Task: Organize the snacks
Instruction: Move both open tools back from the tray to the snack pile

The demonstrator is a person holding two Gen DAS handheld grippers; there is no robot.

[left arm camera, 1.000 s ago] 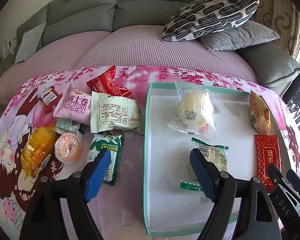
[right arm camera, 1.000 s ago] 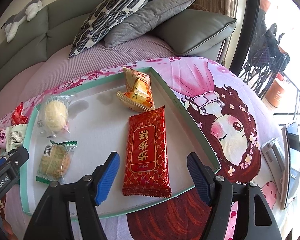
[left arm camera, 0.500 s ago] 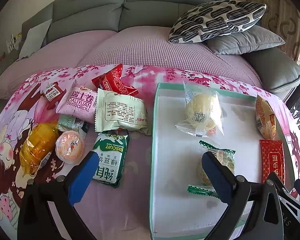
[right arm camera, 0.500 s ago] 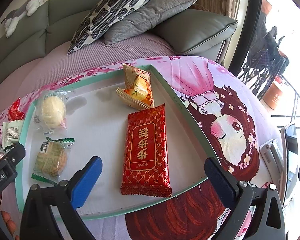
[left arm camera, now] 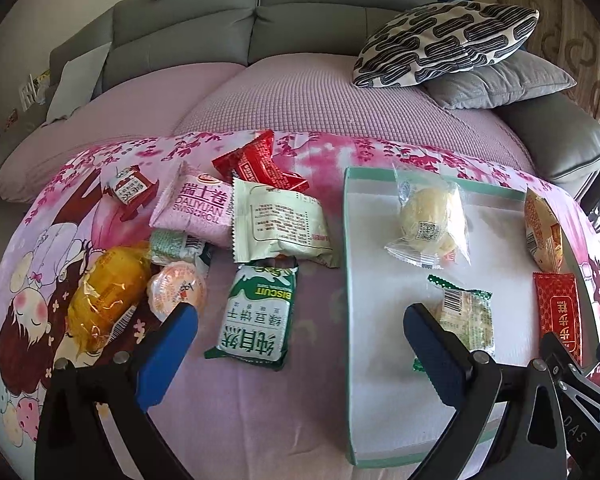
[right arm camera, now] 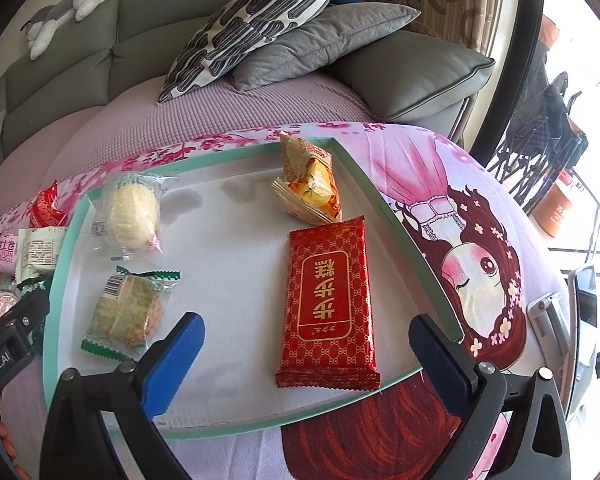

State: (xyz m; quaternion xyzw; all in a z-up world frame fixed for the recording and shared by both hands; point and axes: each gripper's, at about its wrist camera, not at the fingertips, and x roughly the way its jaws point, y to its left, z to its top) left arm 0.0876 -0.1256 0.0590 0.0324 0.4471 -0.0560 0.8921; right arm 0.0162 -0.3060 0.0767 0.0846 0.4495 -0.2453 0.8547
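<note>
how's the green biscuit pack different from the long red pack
The green biscuit pack lies on the pink cloth, outside the tray; the long red pack lies inside the tray, near its right wall. The green one is green and white with "BISCUIT" printed on it; the red one is red with a gold pattern and gold characters. The red pack looks longer and slimmer. Both lie flat, sealed, and no claw touches either.

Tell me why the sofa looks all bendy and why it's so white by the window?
In the left wrist view the fisheye lens bows the sofa and darkens the picture's corners; sunlight gives the tray soft shadows under the wrapped bun. In the right wrist view daylight through the window washes out to white, and the red packet shines a little.
</note>
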